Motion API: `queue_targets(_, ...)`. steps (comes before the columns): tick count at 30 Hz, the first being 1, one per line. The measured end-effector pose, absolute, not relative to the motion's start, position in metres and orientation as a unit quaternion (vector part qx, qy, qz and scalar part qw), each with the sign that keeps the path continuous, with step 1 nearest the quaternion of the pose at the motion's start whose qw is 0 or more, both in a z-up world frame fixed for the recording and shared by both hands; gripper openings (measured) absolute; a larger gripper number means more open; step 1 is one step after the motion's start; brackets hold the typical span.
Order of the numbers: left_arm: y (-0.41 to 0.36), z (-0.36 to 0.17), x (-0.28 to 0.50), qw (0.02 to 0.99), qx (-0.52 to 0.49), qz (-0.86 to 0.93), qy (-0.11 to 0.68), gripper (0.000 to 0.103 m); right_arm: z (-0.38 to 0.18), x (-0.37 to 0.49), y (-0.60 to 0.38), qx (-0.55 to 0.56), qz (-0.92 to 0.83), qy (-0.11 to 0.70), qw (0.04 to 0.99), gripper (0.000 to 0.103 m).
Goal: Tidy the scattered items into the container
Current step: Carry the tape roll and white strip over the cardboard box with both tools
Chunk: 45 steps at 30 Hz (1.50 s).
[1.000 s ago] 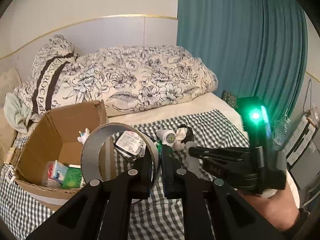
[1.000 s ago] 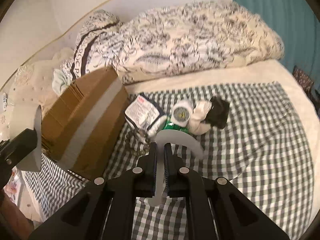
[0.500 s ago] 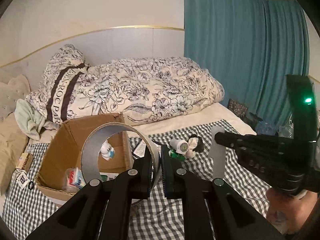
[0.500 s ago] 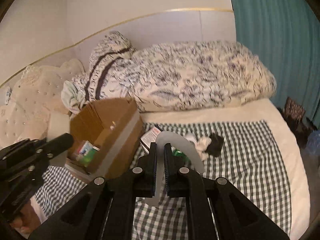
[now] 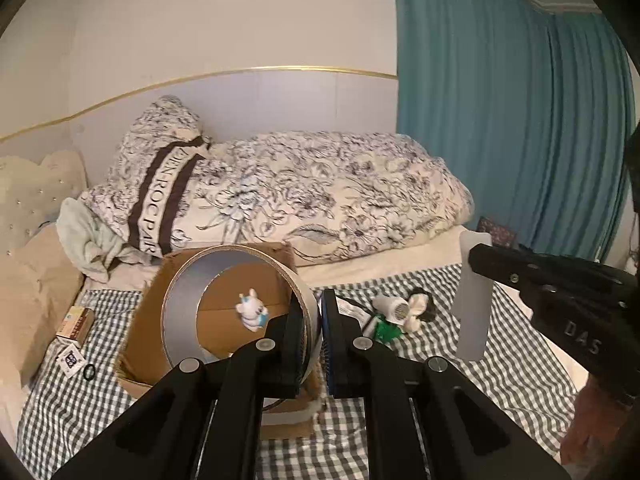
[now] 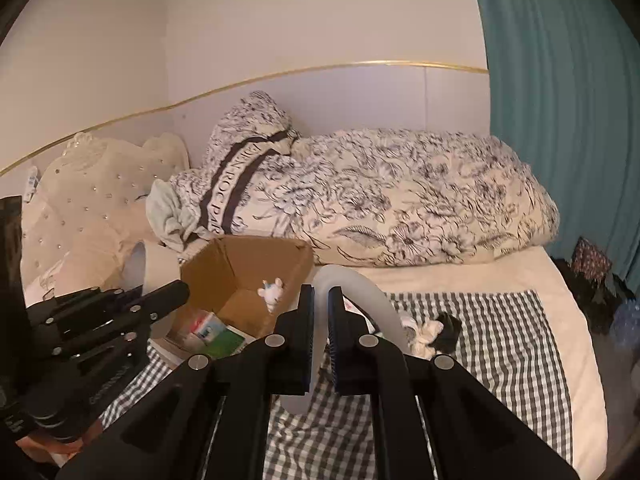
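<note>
My left gripper (image 5: 318, 320) is shut on the wall of a grey-lined tape roll (image 5: 180, 300) and holds it upright in the air. Through the ring I see the open cardboard box (image 5: 148, 340) with a small white toy (image 5: 252, 314) inside. My right gripper (image 6: 318, 320) is shut on a white curved band (image 6: 360, 290), which shows edge-on in the left wrist view as a flat strip (image 5: 474, 296). On the checked cloth (image 6: 520, 340) lie a white round item (image 5: 394, 310), a green item (image 5: 386, 330) and a white-and-black sock (image 6: 432, 328). Packets (image 6: 212, 332) lie in the box (image 6: 248, 264).
A small brown box (image 5: 74, 320), a card (image 5: 70, 358) and a black ring (image 5: 90, 372) lie left of the cardboard box. A floral duvet (image 5: 340, 200) and pillow fill the back of the bed. A teal curtain (image 5: 500, 120) hangs to the right.
Both grippers have risen and drawn back from the bed, each still gripping its item. The box and the scattered items now look smaller and farther off.
</note>
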<state>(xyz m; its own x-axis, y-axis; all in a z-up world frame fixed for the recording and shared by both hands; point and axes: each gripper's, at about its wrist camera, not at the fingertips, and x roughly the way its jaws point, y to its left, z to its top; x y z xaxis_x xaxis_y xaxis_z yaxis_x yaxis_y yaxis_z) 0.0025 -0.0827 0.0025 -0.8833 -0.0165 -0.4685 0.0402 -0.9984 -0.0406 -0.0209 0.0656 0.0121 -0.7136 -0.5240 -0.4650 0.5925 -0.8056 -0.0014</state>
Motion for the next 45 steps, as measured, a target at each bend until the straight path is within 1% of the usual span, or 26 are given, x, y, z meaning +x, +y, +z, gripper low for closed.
queue_targets(11,-0.127,0.012,0.004,0.05,0.235,-0.97,0.029,0.008,0.029,-0.009,0.024,0.211,-0.919,0.082,0.323,0.006)
queue_targets(23,-0.171,0.01,-0.004,0.082,0.239,-0.967,0.029,0.008,0.025,-0.017,-0.016,0.215,-0.91,0.09,0.343,0.007)
queue_targets(30,-0.19,0.002,-0.016,0.088,0.248,-0.964,0.03,0.008,0.025,-0.02,-0.052,0.208,-0.901,0.084,0.371,0.007)
queue_targets(34,-0.204,-0.007,-0.024,0.089,0.257,-0.962,0.032,0.008,0.014,-0.023,-0.076,0.21,-0.891,0.088,0.393,0.007)
queue_targets(38,-0.216,-0.021,-0.034,0.088,0.272,-0.958,0.04,0.008,-0.007,-0.03,-0.097,0.219,-0.881,0.116,0.404,0.007)
queue_targets(45,-0.227,-0.049,-0.059,0.085,0.302,-0.948,0.051,0.008,-0.054,-0.066,-0.108,0.286,-0.858,0.118,0.411,0.007)
